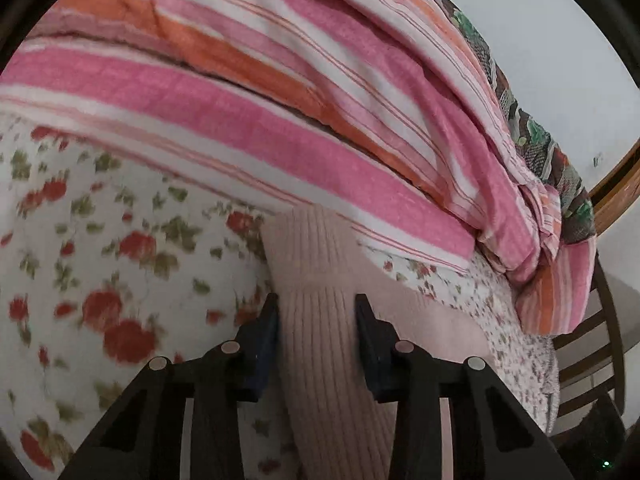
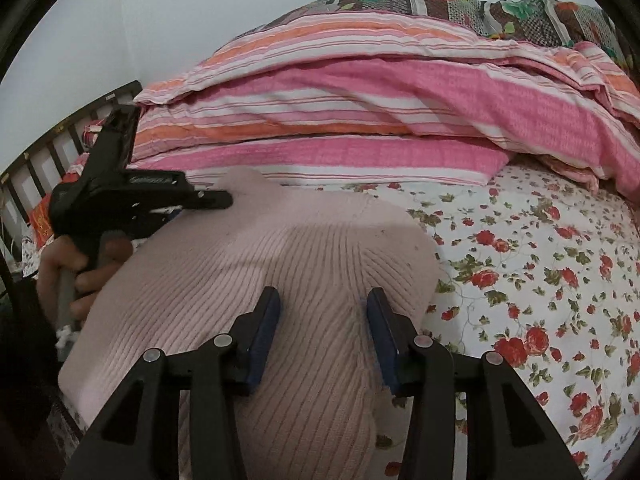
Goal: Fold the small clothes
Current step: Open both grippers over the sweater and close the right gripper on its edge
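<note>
A pale pink ribbed knit sweater (image 2: 280,248) lies on the flowered bed sheet (image 2: 540,260). My right gripper (image 2: 324,304) is shut on a gathered bunch of its cloth, and the ribs fan out from between the pads. In the left wrist view a ribbed strip of the same sweater (image 1: 312,264) runs between the fingers of my left gripper (image 1: 317,312) and fills the gap from pad to pad. From the right wrist view, the left gripper (image 2: 224,200) sits at the sweater's far left edge, with a hand (image 2: 60,272) on its handle.
A thick pink, orange and white striped quilt (image 2: 360,120) is piled along the far side of the bed, with a patterned blanket (image 2: 500,12) on top. A dark slatted bed rail (image 2: 48,148) stands at the left. Dark wooden slats (image 1: 588,340) show past the bed's edge.
</note>
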